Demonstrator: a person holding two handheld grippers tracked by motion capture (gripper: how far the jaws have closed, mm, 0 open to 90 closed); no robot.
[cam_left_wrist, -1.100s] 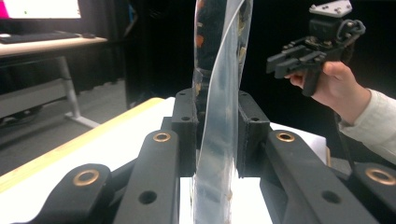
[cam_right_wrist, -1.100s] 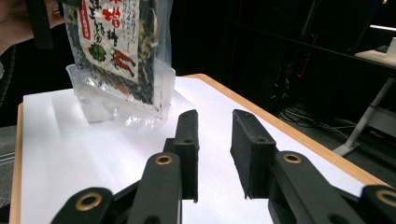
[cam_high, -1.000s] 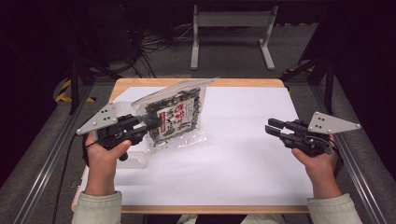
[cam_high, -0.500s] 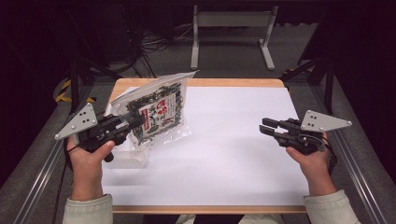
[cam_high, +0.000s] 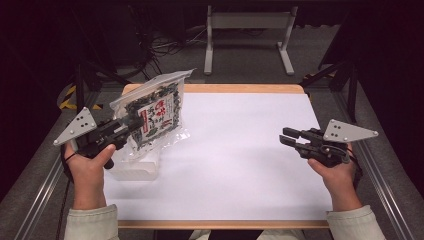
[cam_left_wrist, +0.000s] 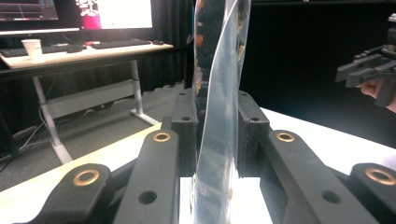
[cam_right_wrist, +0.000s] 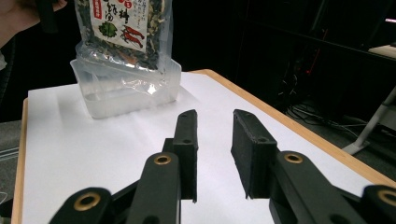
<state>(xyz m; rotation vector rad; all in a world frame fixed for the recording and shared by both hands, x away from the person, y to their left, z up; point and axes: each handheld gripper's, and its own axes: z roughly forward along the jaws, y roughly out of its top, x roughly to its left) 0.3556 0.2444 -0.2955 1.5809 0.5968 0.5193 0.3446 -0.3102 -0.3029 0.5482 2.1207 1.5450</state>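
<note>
A: Two items: snack bag (cam_high: 152, 112), pinched at its edge by the left gripper (cam_high: 131, 126), held tilted over a clear tub (cam_high: 137, 167) at the table's (cam_high: 240, 165) left side

B: Right gripper (cam_high: 286, 137)?

A: Unclenched, empty, well apart

B: Risk?

A: Slick film could slip from the thin pinch and miss the tub

B: Views?

A: Right gripper view shows the bag's bottom dipping into the tub; left gripper view, film edge-on between pads

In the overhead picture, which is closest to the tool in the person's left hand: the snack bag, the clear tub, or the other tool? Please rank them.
1. Snack bag: clamped in the left tool.
2. Clear tub: just below and beside it, table's left side.
3. Right tool: across the white table, far right.
</note>
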